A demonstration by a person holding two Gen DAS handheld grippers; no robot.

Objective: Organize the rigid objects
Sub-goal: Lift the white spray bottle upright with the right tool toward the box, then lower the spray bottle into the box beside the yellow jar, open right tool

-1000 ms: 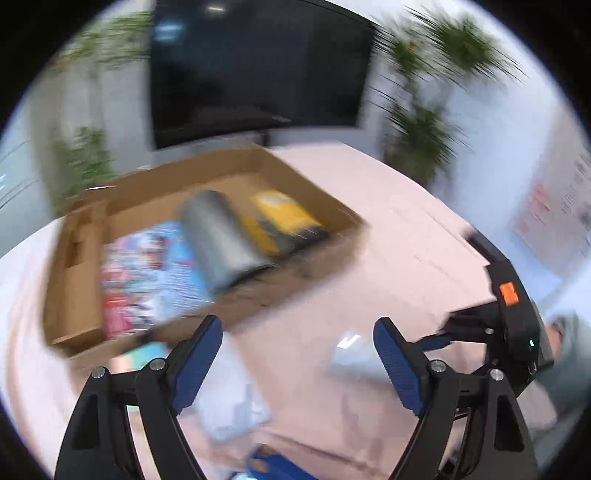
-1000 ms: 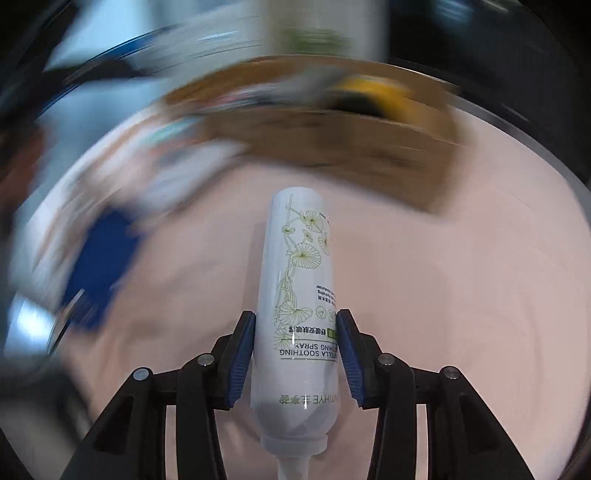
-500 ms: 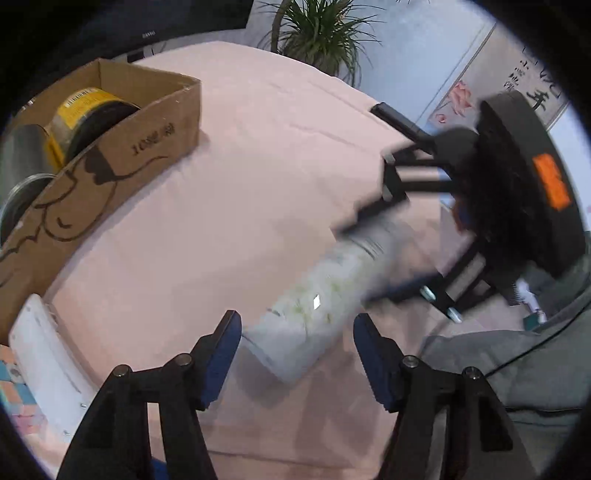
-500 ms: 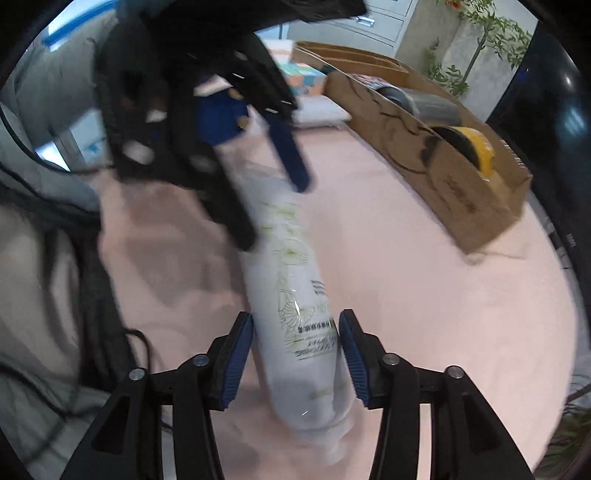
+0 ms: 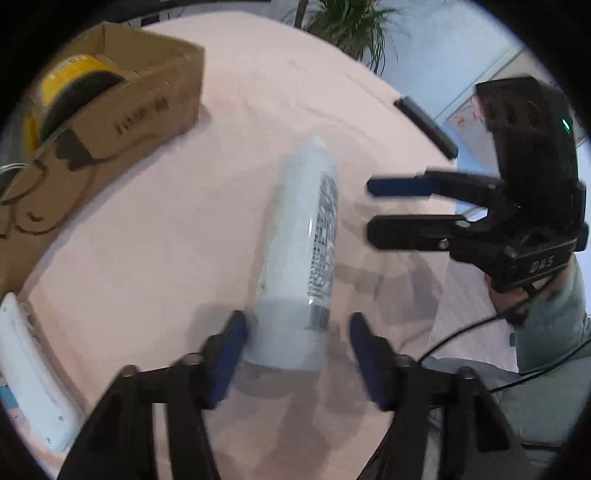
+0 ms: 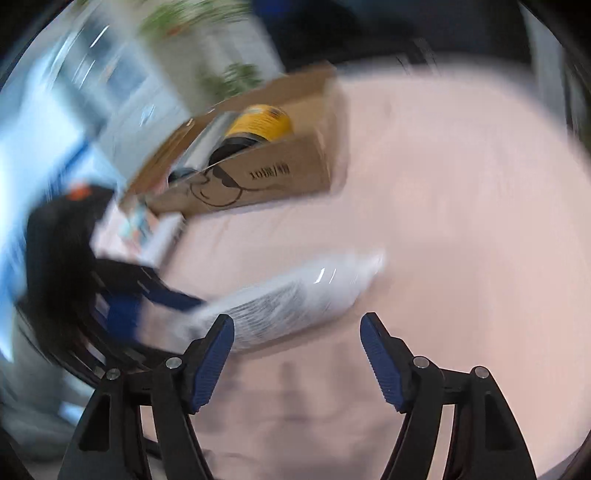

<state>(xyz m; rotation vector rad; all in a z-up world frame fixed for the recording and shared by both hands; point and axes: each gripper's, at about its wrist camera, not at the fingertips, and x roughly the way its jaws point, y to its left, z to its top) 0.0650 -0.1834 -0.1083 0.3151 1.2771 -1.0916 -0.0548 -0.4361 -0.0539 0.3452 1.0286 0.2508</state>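
Observation:
A white spray bottle [image 5: 301,254] with printed text points away from me, its base between the blue pads of my left gripper [image 5: 297,347]. The jaws stand wide; the left pad seems to touch the bottle, the right pad is apart from it. My right gripper [image 6: 297,350] is open and empty; the left wrist view shows it [image 5: 399,206] to the right of the bottle. The bottle is blurred in the right wrist view [image 6: 295,295]. A cardboard box [image 5: 110,122] holds a yellow tape roll [image 5: 70,85].
The table has a pink cloth [image 5: 166,221]. A white flat object [image 5: 29,369] lies at the left edge. A black bar [image 5: 424,125] lies at the table's far right. A plant [image 5: 343,26] stands beyond the table. Colourful packs [image 6: 144,229] lie beside the box.
My right gripper has opened and let go of the bottle, then drawn away to the side. The bottle's base now sits between my left gripper's jaws, which have come in around it.

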